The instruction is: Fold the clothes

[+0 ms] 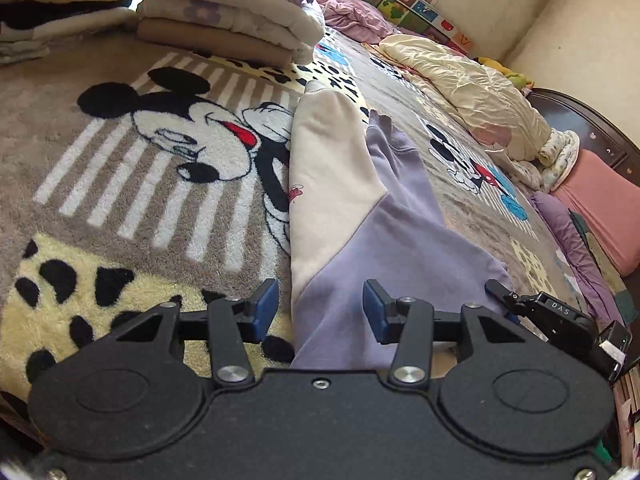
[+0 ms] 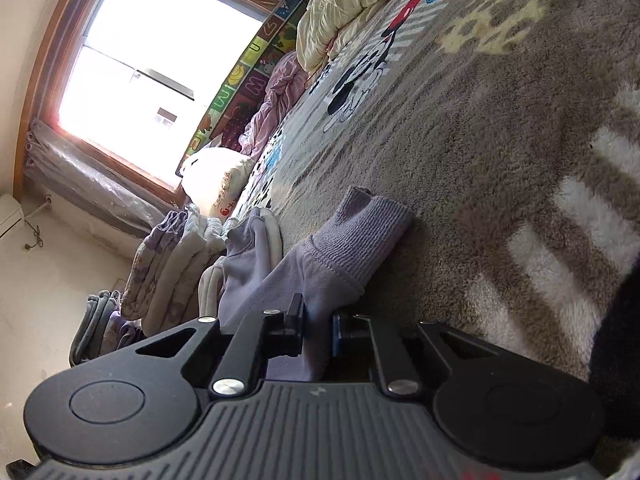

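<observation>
A cream and lilac sweatshirt lies lengthwise on the plush cartoon blanket. My left gripper hovers open over its near lilac end, the blue pads apart on either side of the cloth and holding nothing. The right gripper shows at the sweatshirt's right edge in that view. In the right wrist view my right gripper is shut on the lilac sleeve, just behind its ribbed cuff, which rests on the blanket.
A pile of folded clothes stands at the far end of the blanket, with more stacks to its left. A crumpled cream quilt and pink bedding lie along the wall. A window shows in the right wrist view.
</observation>
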Motion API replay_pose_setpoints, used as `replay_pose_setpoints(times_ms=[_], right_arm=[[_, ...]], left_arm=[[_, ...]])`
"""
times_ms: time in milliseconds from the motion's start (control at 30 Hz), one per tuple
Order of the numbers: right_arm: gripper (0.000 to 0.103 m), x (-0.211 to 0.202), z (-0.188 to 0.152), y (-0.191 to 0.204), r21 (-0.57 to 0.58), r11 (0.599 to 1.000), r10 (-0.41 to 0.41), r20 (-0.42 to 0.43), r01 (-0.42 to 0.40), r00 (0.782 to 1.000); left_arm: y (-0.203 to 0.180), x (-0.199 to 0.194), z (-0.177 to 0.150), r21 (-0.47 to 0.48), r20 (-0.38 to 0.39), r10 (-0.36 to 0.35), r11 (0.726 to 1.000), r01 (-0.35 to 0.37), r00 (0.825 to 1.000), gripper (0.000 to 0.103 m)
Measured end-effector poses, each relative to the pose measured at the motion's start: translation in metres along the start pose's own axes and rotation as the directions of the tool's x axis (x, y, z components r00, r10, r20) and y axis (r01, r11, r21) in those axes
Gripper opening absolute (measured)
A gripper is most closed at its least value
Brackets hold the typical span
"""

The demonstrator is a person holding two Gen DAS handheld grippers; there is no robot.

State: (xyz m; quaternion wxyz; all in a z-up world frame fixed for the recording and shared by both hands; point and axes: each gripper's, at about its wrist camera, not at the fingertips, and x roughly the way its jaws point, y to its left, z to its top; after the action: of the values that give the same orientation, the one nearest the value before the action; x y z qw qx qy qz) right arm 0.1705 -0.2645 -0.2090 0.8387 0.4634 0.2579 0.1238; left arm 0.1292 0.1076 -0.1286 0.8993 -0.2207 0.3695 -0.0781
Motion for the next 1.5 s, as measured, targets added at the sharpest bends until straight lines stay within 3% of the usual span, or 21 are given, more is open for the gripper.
replay_pose_setpoints(times_ms=[67,100,133,267,300,333,367,400,567,633,733,767,833,867,900,1000,1100,1300,1367,1433,1500], right_arm=[[0.014,0.002,-0.002,0.002,-0.002,1.000,0.015,-0.016,-0.015,1.000],[0.013,0.001,-0.003,0.004,-0.006,1.000,0.027,-0.024,-0.027,0.999],[0.013,0.001,-0.004,0.005,-0.009,0.999,0.038,-0.032,-0.039,0.999],[0.012,-0.005,-0.006,0.016,-0.055,0.997,0.050,-0.033,-0.052,0.998],[0.012,-0.006,-0.005,0.015,-0.048,0.998,0.046,-0.032,-0.047,0.998],[0.012,-0.006,-0.005,0.014,-0.040,0.998,0.039,-0.033,-0.041,0.999],[0.012,-0.006,-0.005,0.012,-0.037,0.999,0.035,-0.036,-0.036,0.999],[0.012,-0.006,-0.005,0.013,-0.043,0.998,0.038,-0.042,-0.039,0.998],[0.012,-0.003,-0.006,0.019,-0.073,0.996,0.050,-0.068,-0.055,0.996],[0.012,-0.002,-0.007,0.020,-0.075,0.995,0.054,-0.073,-0.060,0.996],[0.012,-0.001,-0.006,0.018,-0.066,0.995,0.065,-0.082,-0.070,0.994],[0.012,-0.001,-0.006,0.019,-0.068,0.995,0.070,-0.086,-0.076,0.994],[0.012,-0.001,-0.006,0.021,-0.083,0.992,0.083,-0.095,-0.091,0.992],[0.012,0.000,-0.005,0.023,-0.093,0.991,0.087,-0.099,-0.096,0.991],[0.012,-0.001,-0.005,0.024,-0.104,0.990,0.087,-0.101,-0.097,0.991],[0.012,-0.003,-0.002,0.022,-0.097,0.991,0.083,-0.093,-0.092,0.992],[0.012,-0.003,0.000,0.018,-0.074,0.993,0.089,-0.098,-0.096,0.991],[0.012,0.001,0.003,0.020,-0.052,0.986,0.149,-0.119,-0.156,0.982],[0.012,0.002,0.002,0.022,-0.044,0.981,0.179,-0.131,-0.187,0.975],[0.012,0.002,0.002,0.028,-0.060,0.975,0.204,-0.140,-0.214,0.969],[0.012,0.004,0.000,0.032,-0.082,0.972,0.206,-0.149,-0.220,0.967]], left_arm=[[0.003,0.004,-0.002,-0.011,0.012,0.015,1.000,-0.015,1.000,0.040],[0.005,0.006,-0.004,-0.008,0.010,0.020,1.000,-0.020,1.000,0.013],[0.008,0.006,-0.006,-0.016,0.013,0.036,0.999,-0.035,0.999,0.011],[0.017,0.004,-0.010,-0.017,-0.014,0.004,1.000,-0.005,1.000,0.012],[0.015,0.001,-0.008,0.007,-0.021,-0.004,1.000,0.004,1.000,0.019],[0.011,-0.004,-0.005,0.032,-0.005,0.001,0.999,-0.001,1.000,0.038],[0.007,-0.011,-0.001,0.055,0.033,0.017,0.998,-0.018,0.999,0.048],[0.003,-0.016,0.005,0.073,0.073,0.037,0.996,-0.042,0.997,0.051],[-0.017,-0.005,0.044,0.145,0.136,0.003,0.989,-0.023,0.991,0.049],[-0.029,0.014,0.060,0.197,0.149,-0.004,0.980,-0.026,0.989,0.041],[-0.048,0.046,0.080,0.259,0.132,-0.008,0.966,-0.027,0.991,0.038],[-0.054,0.058,0.084,0.285,0.125,0.003,0.958,-0.039,0.992,0.038],[-0.059,0.094,0.090,0.347,0.026,0.095,0.933,-0.099,0.995,0.039],[-0.055,0.115,0.092,0.360,-0.046,0.175,0.921,-0.147,0.984,0.039],[-0.050,0.126,0.093,0.354,-0.059,0.216,0.917,-0.181,0.975,0.037],[-0.055,0.108,0.107,0.314,0.046,0.115,0.941,-0.124,0.992,0.038],[-0.064,0.119,0.126,0.333,0.117,0.161,0.923,-0.191,0.980,0.039],[-0.056,0.166,0.149,0.315,0.051,0.208,0.925,-0.214,0.977,0.045],[-0.053,0.171,0.147,0.334,0.071,0.264,0.902,-0.272,0.962,0.020],[-0.046,0.172,0.146,0.325,0.101,0.329,0.881,-0.344,0.939,0.015],[-0.043,0.164,0.147,0.318,0.097,0.292,0.897,-0.308,0.951,0.015]])
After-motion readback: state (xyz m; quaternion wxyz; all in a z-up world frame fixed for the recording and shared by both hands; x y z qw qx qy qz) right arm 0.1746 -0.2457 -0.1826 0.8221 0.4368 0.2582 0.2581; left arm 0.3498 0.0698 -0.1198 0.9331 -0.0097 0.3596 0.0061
